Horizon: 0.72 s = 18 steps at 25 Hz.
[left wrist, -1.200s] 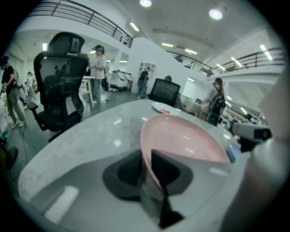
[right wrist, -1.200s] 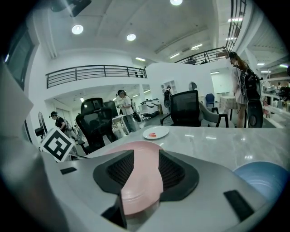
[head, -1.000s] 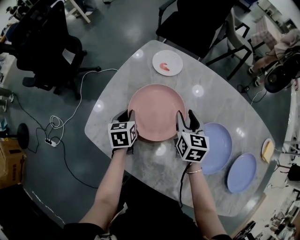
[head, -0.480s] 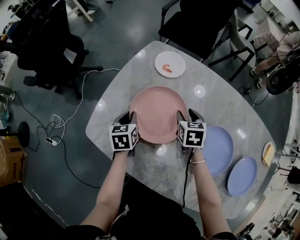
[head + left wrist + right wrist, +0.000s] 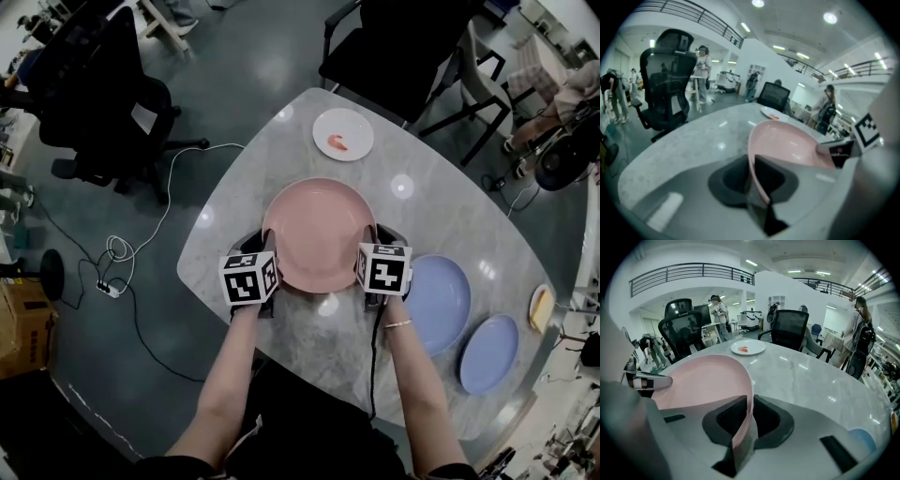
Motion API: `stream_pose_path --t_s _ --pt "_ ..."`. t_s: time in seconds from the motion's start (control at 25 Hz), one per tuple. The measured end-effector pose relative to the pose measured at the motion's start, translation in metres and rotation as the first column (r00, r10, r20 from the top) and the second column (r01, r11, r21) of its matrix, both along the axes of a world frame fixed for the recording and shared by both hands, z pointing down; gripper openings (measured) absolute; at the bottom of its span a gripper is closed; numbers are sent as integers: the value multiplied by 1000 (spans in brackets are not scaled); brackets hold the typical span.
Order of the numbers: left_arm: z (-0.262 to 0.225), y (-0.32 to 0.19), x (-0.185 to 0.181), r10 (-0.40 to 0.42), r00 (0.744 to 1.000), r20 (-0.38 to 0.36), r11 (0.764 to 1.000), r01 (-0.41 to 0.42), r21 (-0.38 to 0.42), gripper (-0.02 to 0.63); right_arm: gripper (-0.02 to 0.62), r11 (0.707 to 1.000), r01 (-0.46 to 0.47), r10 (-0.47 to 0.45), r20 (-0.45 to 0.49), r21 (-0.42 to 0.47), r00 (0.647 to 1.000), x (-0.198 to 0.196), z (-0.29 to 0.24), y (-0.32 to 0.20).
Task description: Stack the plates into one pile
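Note:
A large pink plate (image 5: 319,234) lies in the middle of the grey marble table (image 5: 234,211). My left gripper (image 5: 267,248) has the plate's left rim between its jaws, which are closing, and the pads press on it. My right gripper (image 5: 375,236) is at the right rim, its jaws also closing on the rim. In the left gripper view the pink plate (image 5: 787,145) runs edge-on through the left gripper (image 5: 757,183). In the right gripper view the pink rim (image 5: 745,394) stands between the right gripper's (image 5: 747,420) pads.
A small white plate (image 5: 343,134) with a red mark sits at the far end. A large blue plate (image 5: 441,302) and a smaller blue plate (image 5: 488,353) lie to the right, with a yellow dish (image 5: 538,307) beyond. Black chairs (image 5: 103,84) stand around the table.
The right gripper has slid left onto the pink plate's right rim and its jaws have narrowed around it. The left gripper has stayed at the left rim.

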<state>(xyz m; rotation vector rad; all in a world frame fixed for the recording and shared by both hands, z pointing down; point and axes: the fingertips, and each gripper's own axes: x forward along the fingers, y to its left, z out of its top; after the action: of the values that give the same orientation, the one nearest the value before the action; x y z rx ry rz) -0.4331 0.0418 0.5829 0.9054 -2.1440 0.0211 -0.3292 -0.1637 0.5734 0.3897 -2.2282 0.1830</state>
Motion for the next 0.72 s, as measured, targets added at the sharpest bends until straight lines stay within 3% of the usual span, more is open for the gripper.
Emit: stream_pose_path --t_s 0.24,0.48,0.6,0.72 --pt "-18 9 -3 29 999 -23 999 -29 20 38 32 997 -51 53 37 -51 998 11 -23 15" --pt "-46 -10 3 136 991 9 989 -136 55 37 31 989 -142 146 83 -49 986 41 -52 13" --pt "-58 -40 21 223 974 22 971 -224 80 37 29 973 -228 231 108 -34 967 76 -68 -3" --pt "-65 -75 49 332 943 29 938 -333 98 37 29 943 -334 333 121 -13 935 121 -78 -20"
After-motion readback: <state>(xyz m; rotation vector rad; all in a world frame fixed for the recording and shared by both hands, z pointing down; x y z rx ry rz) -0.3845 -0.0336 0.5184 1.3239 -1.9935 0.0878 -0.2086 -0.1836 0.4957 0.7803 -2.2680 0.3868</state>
